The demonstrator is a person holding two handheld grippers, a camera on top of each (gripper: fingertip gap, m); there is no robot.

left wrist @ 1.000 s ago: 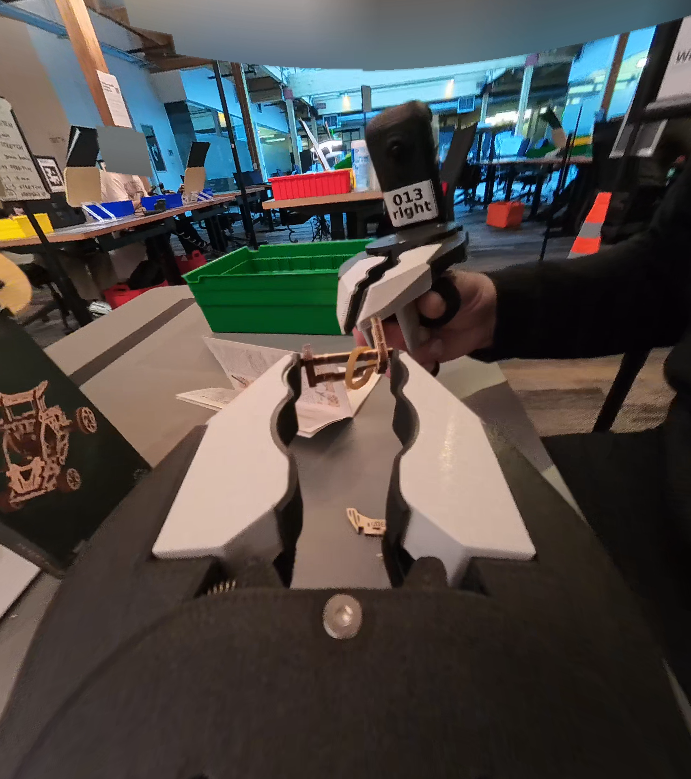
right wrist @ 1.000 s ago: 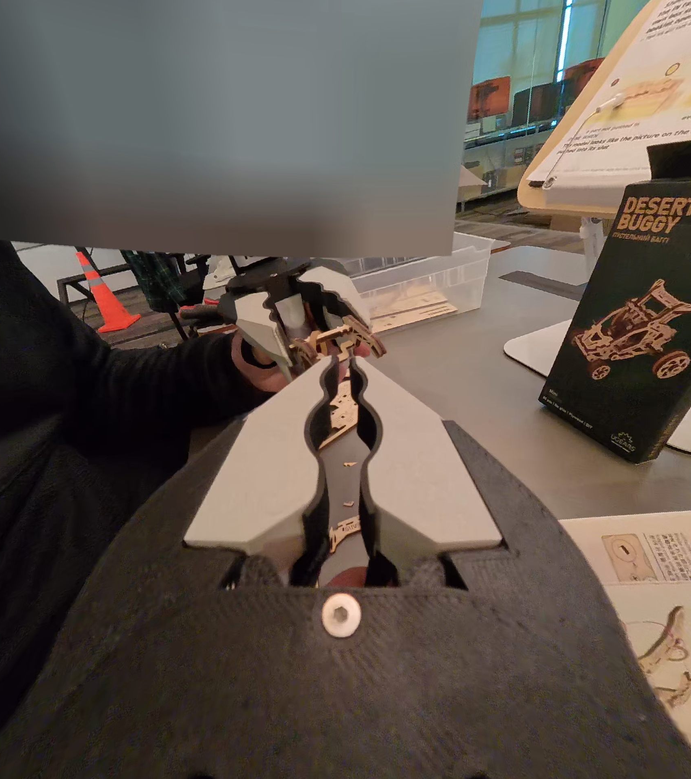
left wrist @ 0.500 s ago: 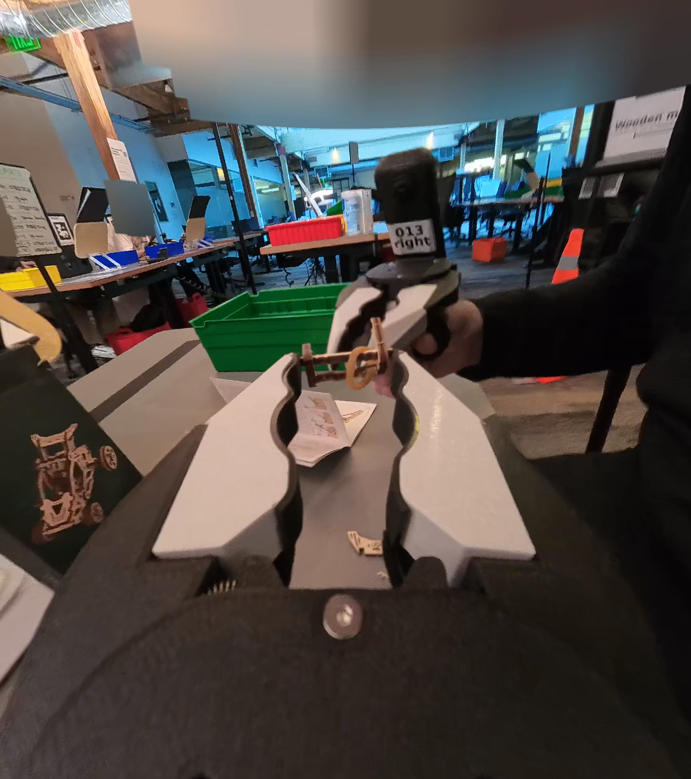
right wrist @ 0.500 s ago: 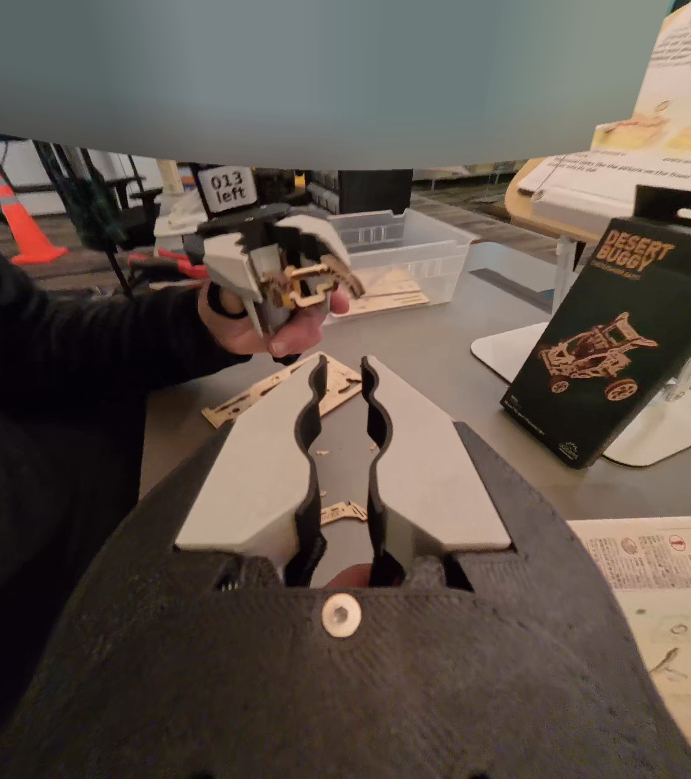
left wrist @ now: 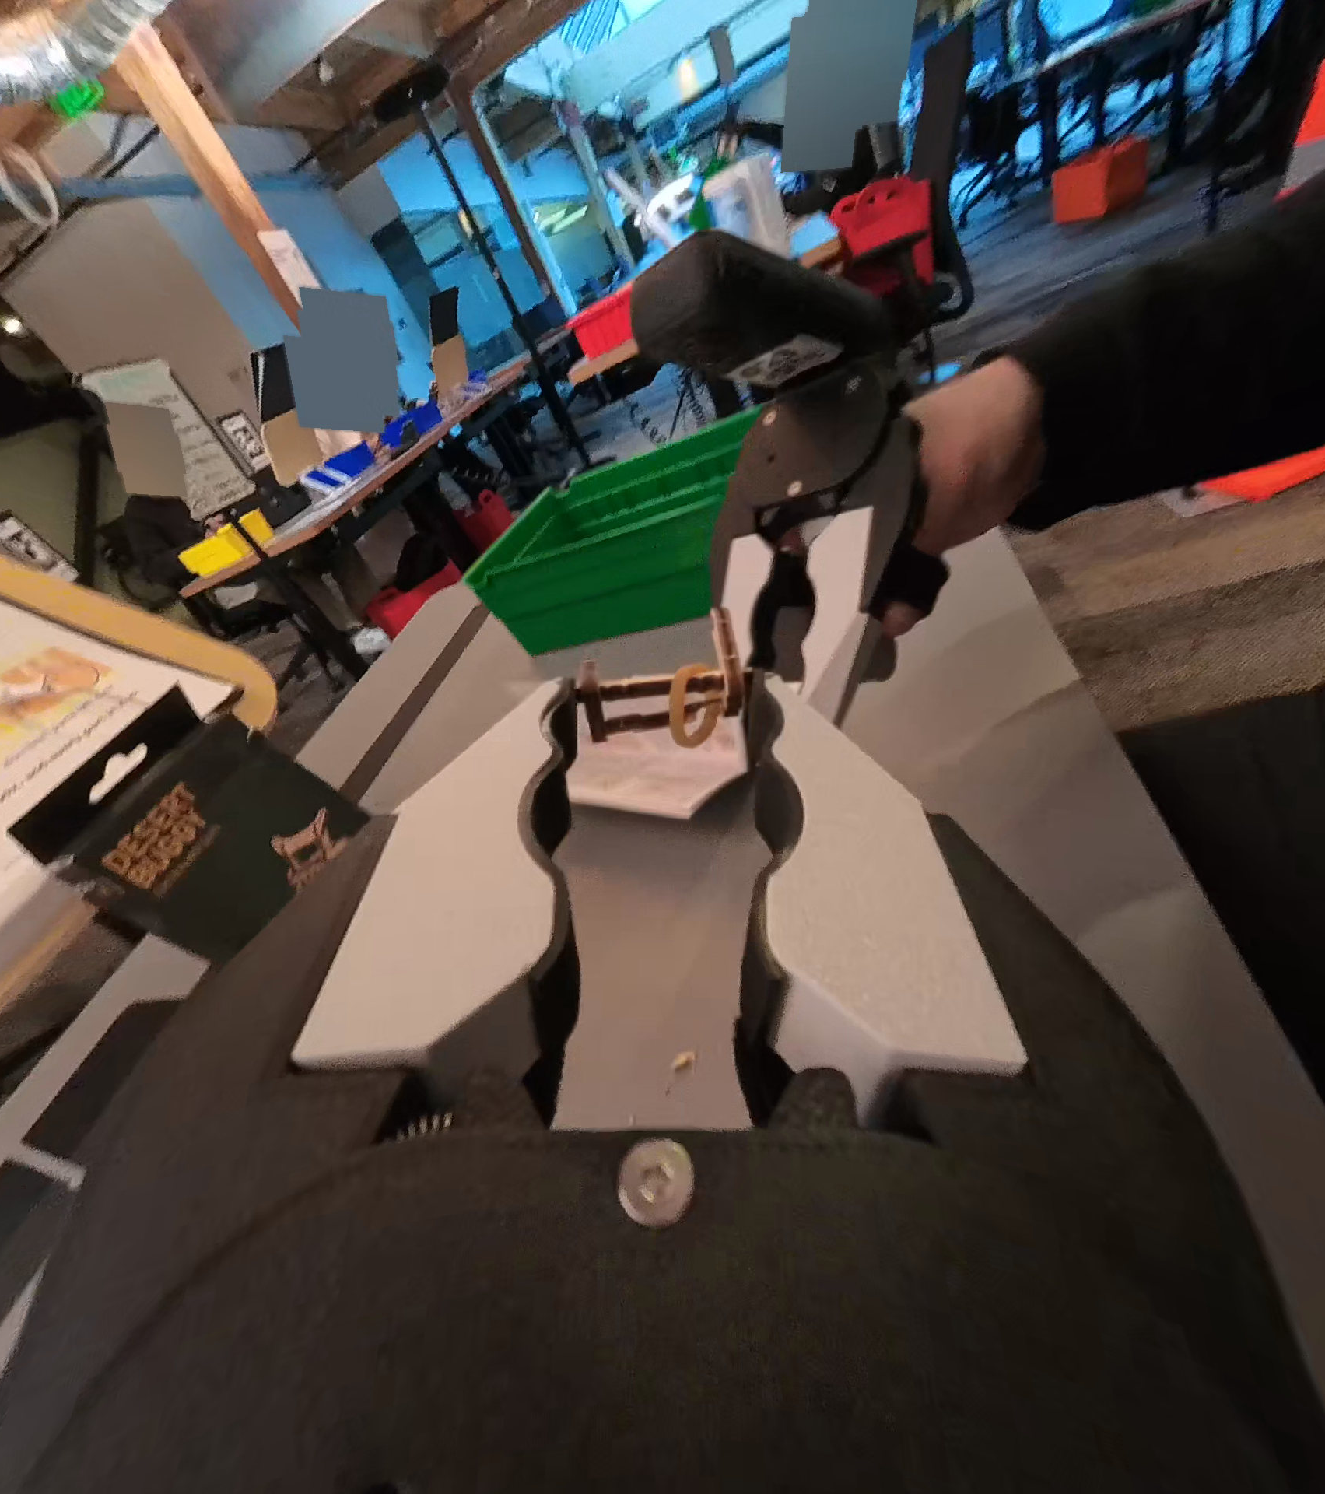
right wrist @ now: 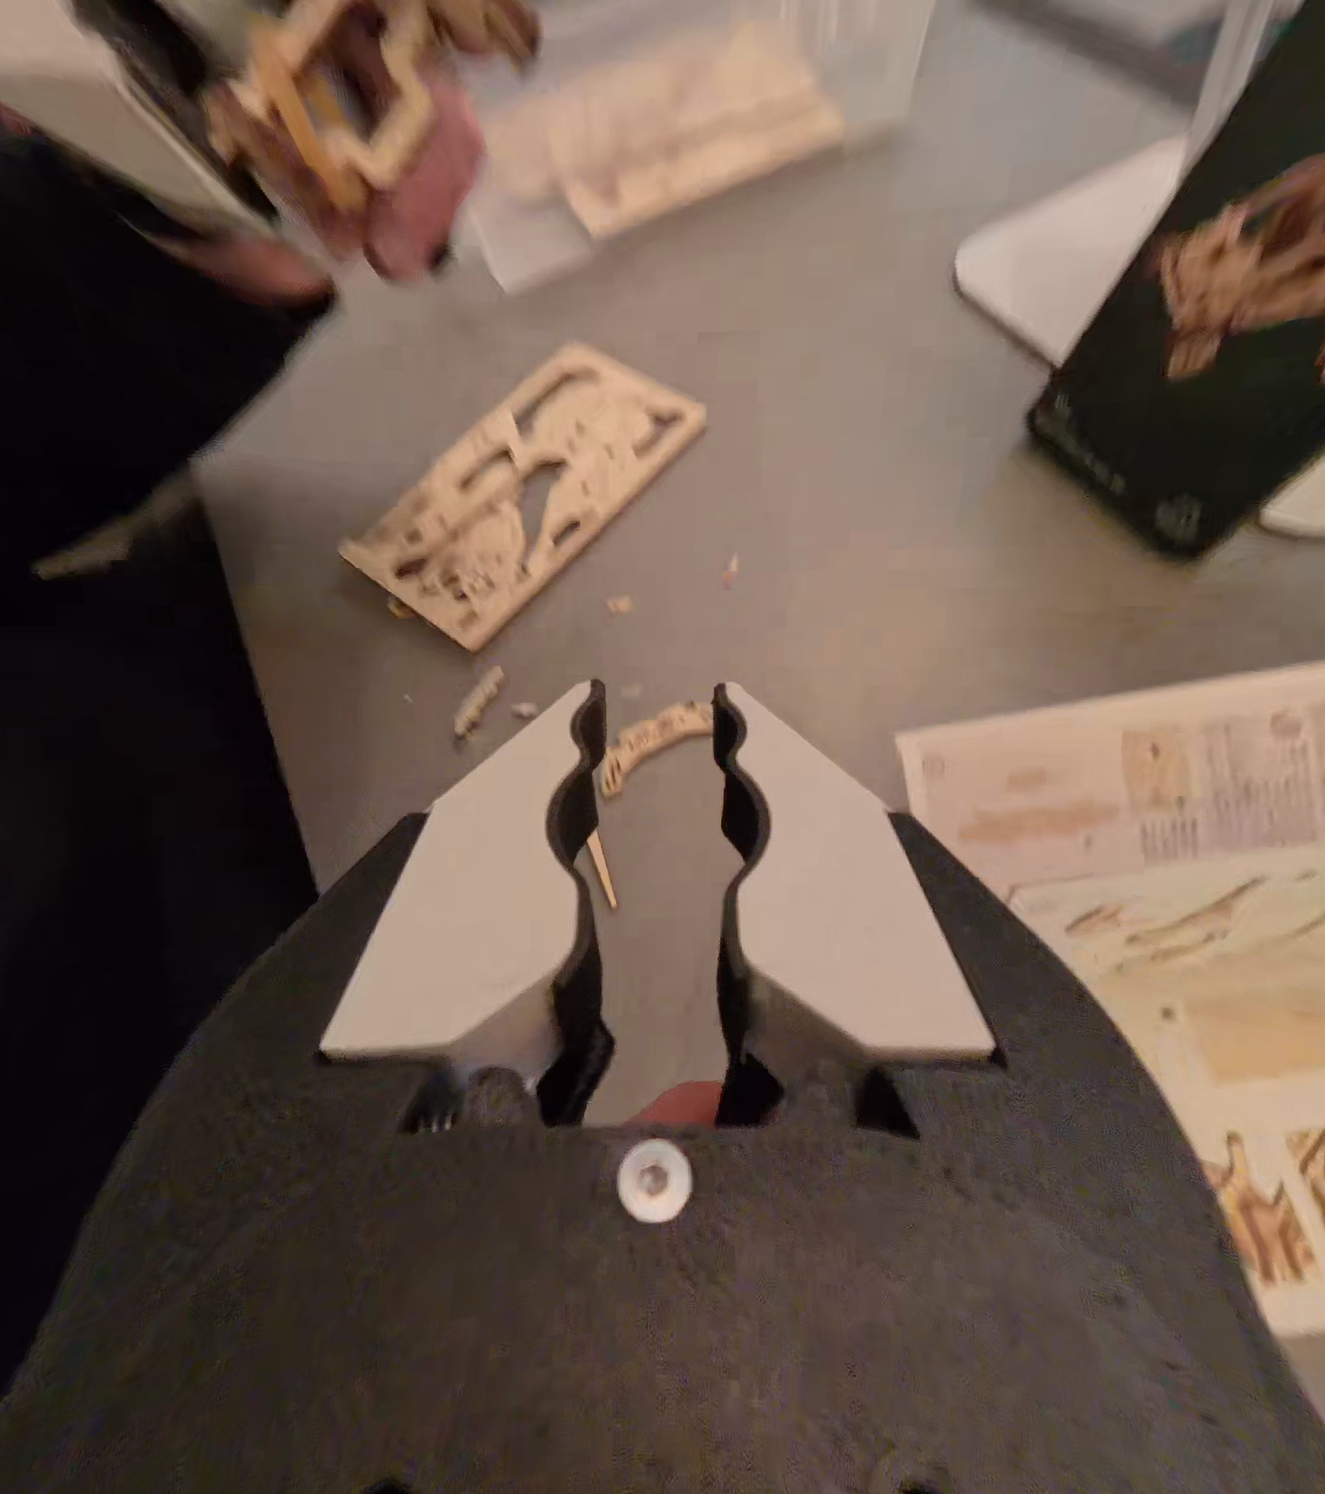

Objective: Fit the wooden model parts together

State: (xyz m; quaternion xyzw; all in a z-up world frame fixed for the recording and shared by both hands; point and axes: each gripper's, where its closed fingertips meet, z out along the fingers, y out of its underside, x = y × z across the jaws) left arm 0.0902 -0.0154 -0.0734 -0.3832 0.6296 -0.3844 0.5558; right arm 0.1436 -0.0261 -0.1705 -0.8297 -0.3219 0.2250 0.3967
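Observation:
My left gripper (left wrist: 660,703) is shut on a small wooden frame assembly (left wrist: 635,702) with a tan ring on it, and holds it above the table. The assembly spans the gap between the two fingertips. It also shows blurred at the top left of the right wrist view (right wrist: 327,113). My right gripper (right wrist: 659,699) is open and empty and points down at the grey table (right wrist: 845,525). A curved wooden piece (right wrist: 655,734) lies on the table just past its fingertips, untouched. In the left wrist view the right gripper (left wrist: 804,687) hangs just right of the assembly.
A punched wooden parts sheet (right wrist: 529,501), a small toothed piece (right wrist: 479,699) and a thin stick (right wrist: 602,869) lie on the table. Instruction sheets (right wrist: 1168,889) lie at the right. A black model box (right wrist: 1249,283), a clear bin (right wrist: 683,105) and a green bin (left wrist: 610,550) stand farther off. Tip to tip, the grippers are about 11 cm apart. My left tips are about 15 cm from the curved wooden piece (right wrist: 655,734), my right tips only 9 cm.
My right gripper opened, let go of the assembly, drew back from it and tilted down toward the table. My left gripper kept its hold on the assembly.

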